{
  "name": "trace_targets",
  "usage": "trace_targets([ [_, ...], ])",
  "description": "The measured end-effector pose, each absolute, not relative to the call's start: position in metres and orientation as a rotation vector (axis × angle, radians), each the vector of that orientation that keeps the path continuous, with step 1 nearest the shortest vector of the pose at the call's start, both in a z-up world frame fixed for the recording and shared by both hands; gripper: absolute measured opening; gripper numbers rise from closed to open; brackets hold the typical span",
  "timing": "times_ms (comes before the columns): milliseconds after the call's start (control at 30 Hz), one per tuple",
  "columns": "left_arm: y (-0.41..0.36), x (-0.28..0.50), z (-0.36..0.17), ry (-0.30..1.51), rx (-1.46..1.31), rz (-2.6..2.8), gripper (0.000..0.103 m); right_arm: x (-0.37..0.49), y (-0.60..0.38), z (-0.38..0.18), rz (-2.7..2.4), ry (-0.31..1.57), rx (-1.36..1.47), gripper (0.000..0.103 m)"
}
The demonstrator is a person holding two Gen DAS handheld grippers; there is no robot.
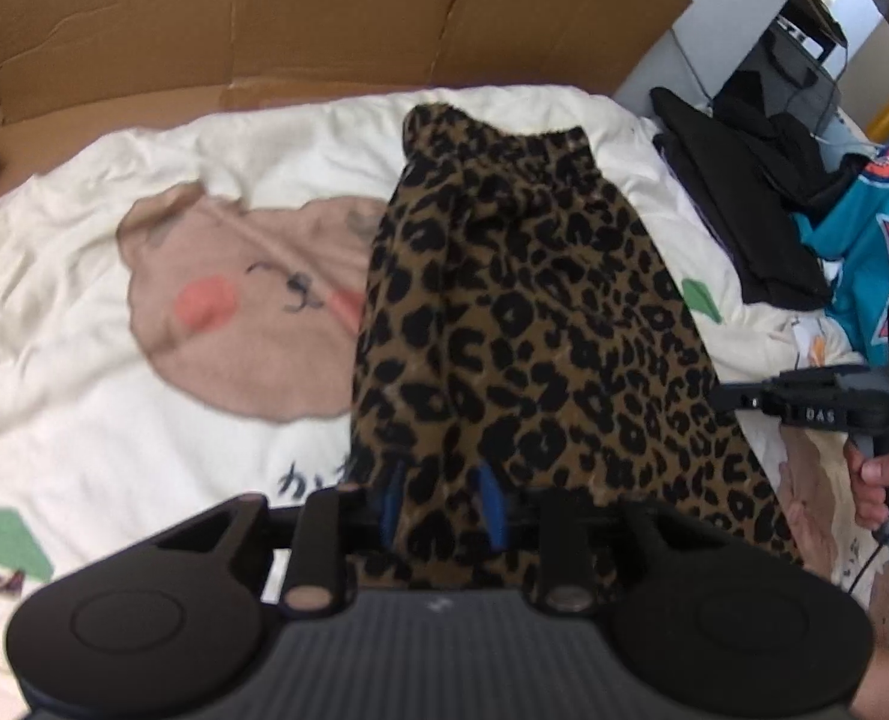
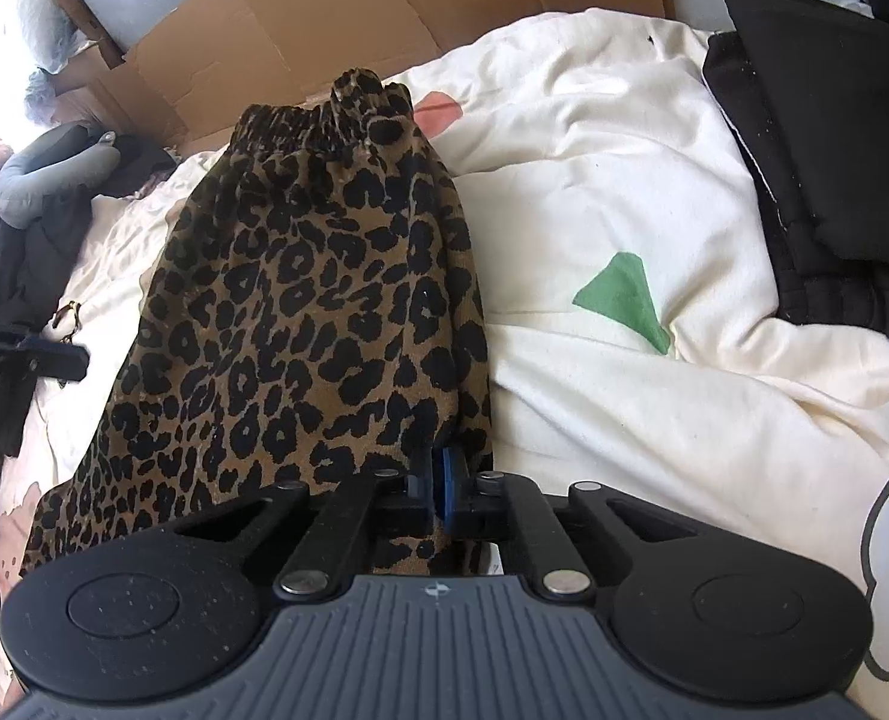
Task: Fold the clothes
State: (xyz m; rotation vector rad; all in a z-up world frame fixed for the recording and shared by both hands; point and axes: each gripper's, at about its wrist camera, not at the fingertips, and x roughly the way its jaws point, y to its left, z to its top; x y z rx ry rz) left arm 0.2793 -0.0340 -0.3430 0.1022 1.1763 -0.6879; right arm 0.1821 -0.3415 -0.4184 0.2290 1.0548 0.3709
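Both tongs meet the leopard-print garment [image 1: 522,324] at its near hem. Left tongs [image 1: 441,501] stand part-way apart with a fold of the fabric bunched between their blue pads [image 1: 492,504]; whether the pads actually press on it I cannot tell. Right tongs [image 2: 441,480] are clenched, blue pads together, pinching the garment's edge at its 5 o'clock corner.

That garment lies lengthwise on the bed, its gathered elastic waistband [image 2: 318,120] at 12 o'clock and the wider hem at 6 o'clock. Its cloth looks soft and napped, tan with black blotches.

From the left wrist, the right tongs' black body shows at 3 o'clock, held by a person's hand [image 1: 876,480], along with a teal printed jersey [image 1: 864,252] and a heap of black clothing [image 1: 756,192] at 2 o'clock. Only the right wrist view shows a person [image 2: 18,180] in grey lying at 9 o'clock, and the left tongs' black tip at its 9 o'clock edge.

Beneath everything is a cream duvet [image 1: 84,312], rumpled, printed with a brown cartoon bear face [image 1: 246,300] with pink cheeks and green leaf shapes [image 2: 624,294]. Flattened brown cardboard [image 1: 264,18] stands along the far side at 12 o'clock, creased and folded.
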Motion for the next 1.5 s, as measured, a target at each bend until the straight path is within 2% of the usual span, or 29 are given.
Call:
trace_targets([
  [467, -0.040, 0.289, -0.359, 1.143, 0.038, -0.660, 0.032, 0.184, -0.342, -0.424, 0.307, 1.088, 0.232, 0.000],
  [767, -0.052, 0.296, -0.363, 1.122, 0.054, -0.675, 0.032, 0.185, -0.354, -0.400, 0.268, 1.004, 0.225, 0.002],
  [1000, -0.068, 0.302, -0.355, 1.054, 0.123, -0.711, 0.042, 0.185, -0.353, -0.386, 0.321, 0.956, 0.211, 0.002],
  [1200, -0.076, 0.311, -0.352, 1.051, 0.204, -0.773, 0.045, 0.183, -0.347, -0.376, 0.360, 0.964, 0.120, 0.003],
  [1267, -0.078, 0.317, -0.354, 1.050, 0.216, -0.773, 0.045, 0.186, -0.345, -0.375, 0.361, 0.969, 0.099, 0.008],
  [1333, -0.079, 0.324, -0.354, 1.043, 0.181, -0.766, 0.045, 0.193, -0.340, -0.376, 0.359, 0.974, 0.107, 0.022],
  [1367, -0.080, 0.326, -0.353, 1.034, 0.166, -0.763, 0.045, 0.196, -0.338, -0.378, 0.362, 0.972, 0.118, 0.025],
  [1500, -0.088, 0.333, -0.350, 0.980, 0.138, -0.780, 0.043, 0.213, -0.331, -0.388, 0.363, 0.957, 0.156, 0.026],
])
